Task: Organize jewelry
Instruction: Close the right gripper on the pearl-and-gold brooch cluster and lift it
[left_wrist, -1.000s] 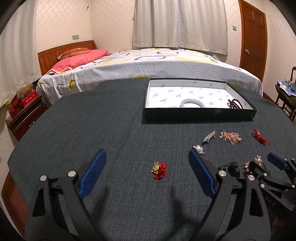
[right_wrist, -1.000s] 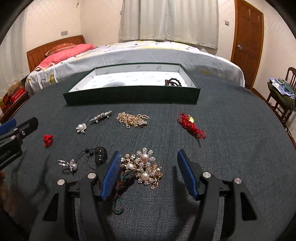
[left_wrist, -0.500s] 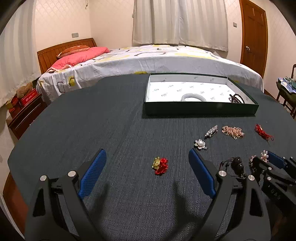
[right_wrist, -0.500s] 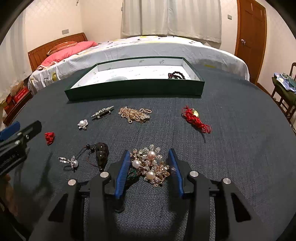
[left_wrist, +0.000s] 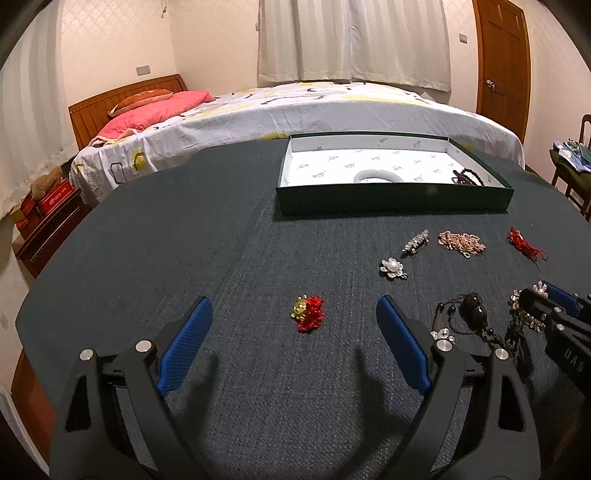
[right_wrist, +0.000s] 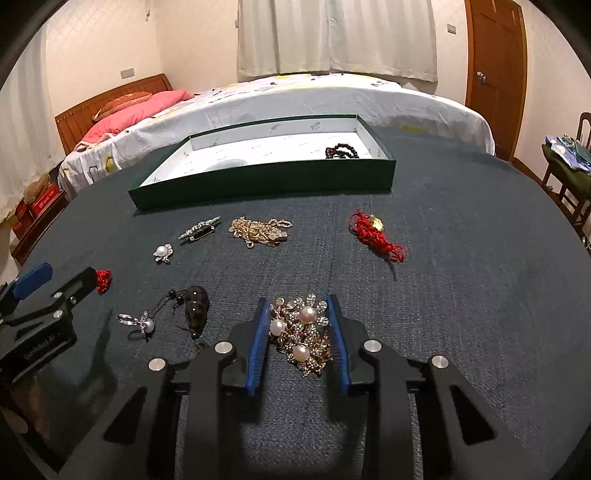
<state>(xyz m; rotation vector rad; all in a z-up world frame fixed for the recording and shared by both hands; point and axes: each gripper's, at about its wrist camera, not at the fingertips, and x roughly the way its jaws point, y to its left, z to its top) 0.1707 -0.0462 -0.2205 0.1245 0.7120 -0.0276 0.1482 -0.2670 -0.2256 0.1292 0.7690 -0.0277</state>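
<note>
My right gripper (right_wrist: 298, 332) is shut on a gold pearl-and-crystal necklace (right_wrist: 303, 338) lying on the dark table cloth (right_wrist: 461, 314). My left gripper (left_wrist: 293, 339) is open and empty, just short of a red-and-gold charm (left_wrist: 308, 314). A green tray (right_wrist: 266, 181) with a white lining stands at the back and holds a white bangle (left_wrist: 378, 177) and a dark bead bracelet (right_wrist: 341, 151). Loose on the cloth lie a silver brooch (right_wrist: 199, 230), a gold chain (right_wrist: 260, 230), a red cord piece (right_wrist: 375, 236), a pearl flower (right_wrist: 163, 253) and a dark pendant (right_wrist: 195, 308).
A pearl ring (right_wrist: 138, 323) lies left of the dark pendant. A bed (left_wrist: 295, 110) stands beyond the table, a wooden door (left_wrist: 504, 62) at the back right, a chair (right_wrist: 569, 173) at the right and a nightstand (left_wrist: 44, 221) at the left.
My right gripper has closed from wide open onto the pearl necklace. My left gripper has stayed open and moved slightly nearer the red-and-gold charm.
</note>
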